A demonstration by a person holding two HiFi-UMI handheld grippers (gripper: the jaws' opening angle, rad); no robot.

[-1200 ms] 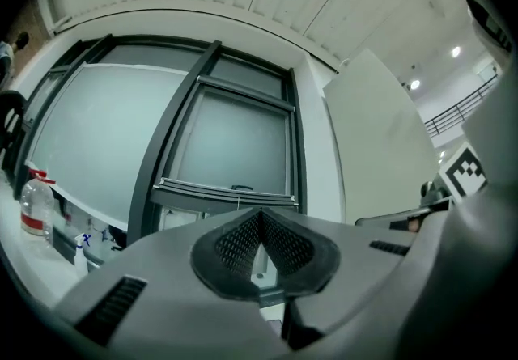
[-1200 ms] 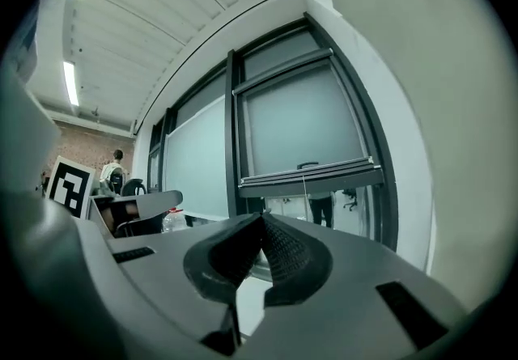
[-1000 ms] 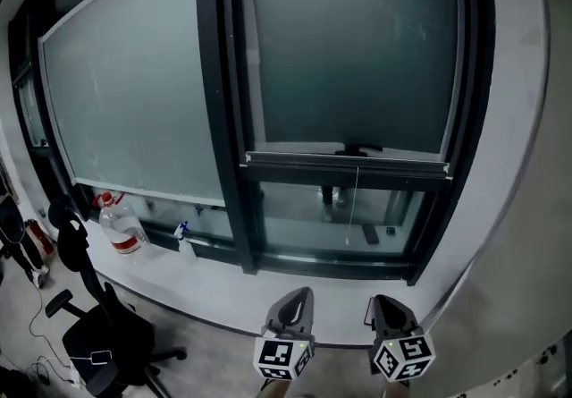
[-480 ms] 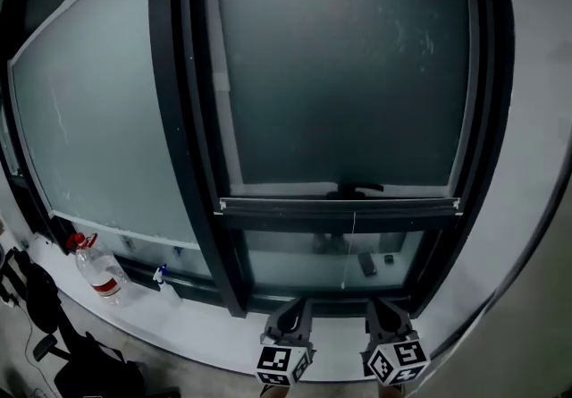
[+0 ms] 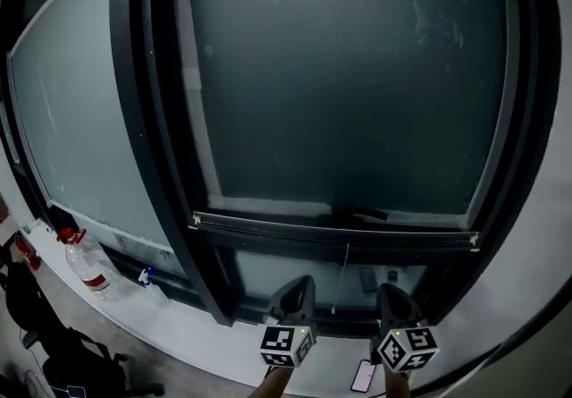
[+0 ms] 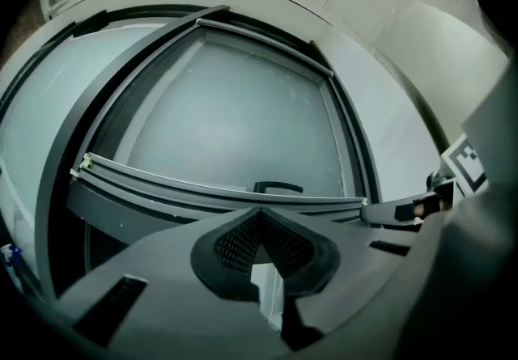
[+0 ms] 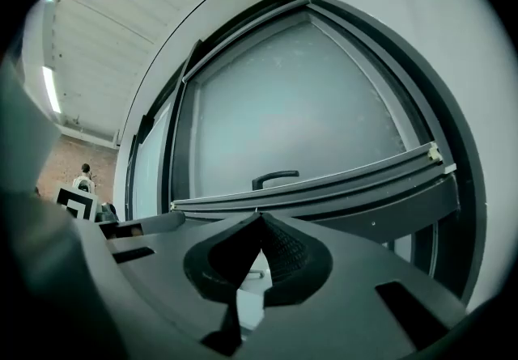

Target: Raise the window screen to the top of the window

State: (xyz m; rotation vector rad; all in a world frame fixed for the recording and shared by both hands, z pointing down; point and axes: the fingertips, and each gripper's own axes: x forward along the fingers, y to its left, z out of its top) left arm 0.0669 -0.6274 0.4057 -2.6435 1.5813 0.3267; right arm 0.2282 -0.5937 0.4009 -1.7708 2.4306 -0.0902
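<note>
The dark-framed window fills nearly the whole head view. The window screen hangs flat inside its right-hand opening as a grey sheet that covers most of the pane. The screen's bottom rail has its long axis level, running side to side from one upright of the frame to the other. It sits low in the opening, with only a strip of bare glass beneath it above the white sill.

Both grippers are held side by side below the rail, near each other, and point forward at the window. The left gripper tilts slightly upward, and its fingers are pressed together with nothing between them. The right gripper lies about level, and its tips likewise meet on nothing.

A thin pull cord dangles from the rail between the two grippers. A black handle sits just above the rail's middle.
</note>
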